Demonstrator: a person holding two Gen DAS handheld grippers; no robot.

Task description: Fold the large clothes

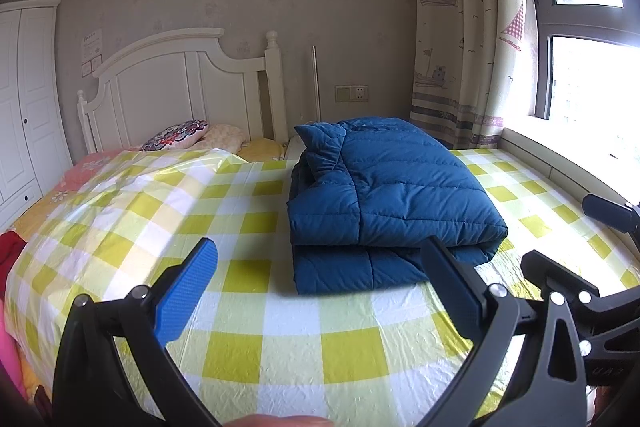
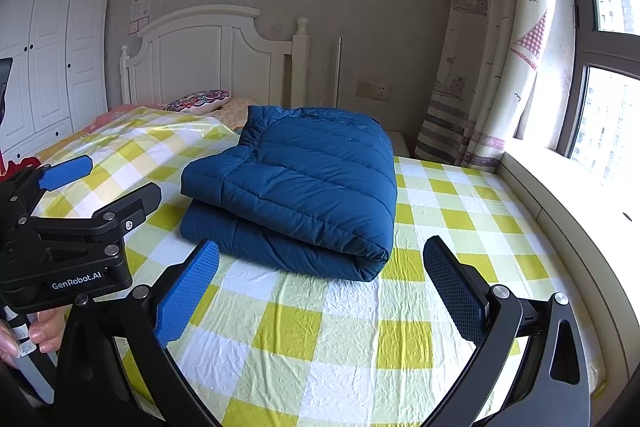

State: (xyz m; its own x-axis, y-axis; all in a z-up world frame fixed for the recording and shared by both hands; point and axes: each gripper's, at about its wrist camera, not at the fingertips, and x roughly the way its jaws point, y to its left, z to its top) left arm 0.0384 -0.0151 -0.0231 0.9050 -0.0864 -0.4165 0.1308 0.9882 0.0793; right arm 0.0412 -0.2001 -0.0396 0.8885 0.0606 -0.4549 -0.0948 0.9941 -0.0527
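Note:
A dark blue quilted down jacket (image 1: 384,203) lies folded into a thick bundle on the yellow-and-white checked bed cover (image 1: 288,339); the right wrist view shows the jacket (image 2: 296,187) from its rolled side. My left gripper (image 1: 320,279) hovers open just in front of the bundle's near edge, with nothing between its blue-padded fingers. My right gripper (image 2: 320,283) is also open and empty, a little short of the jacket's folded edge. The left gripper (image 2: 96,183) appears again at the left of the right wrist view, held by a hand (image 2: 36,331).
A white headboard (image 1: 176,87) and pillows (image 1: 180,135) stand at the far end of the bed. A white wardrobe (image 2: 48,59) is on the left. Curtain (image 1: 468,27), window (image 1: 588,75) and sill (image 2: 568,187) run along the right. Red and pink fabric (image 1: 10,255) lies at the left edge.

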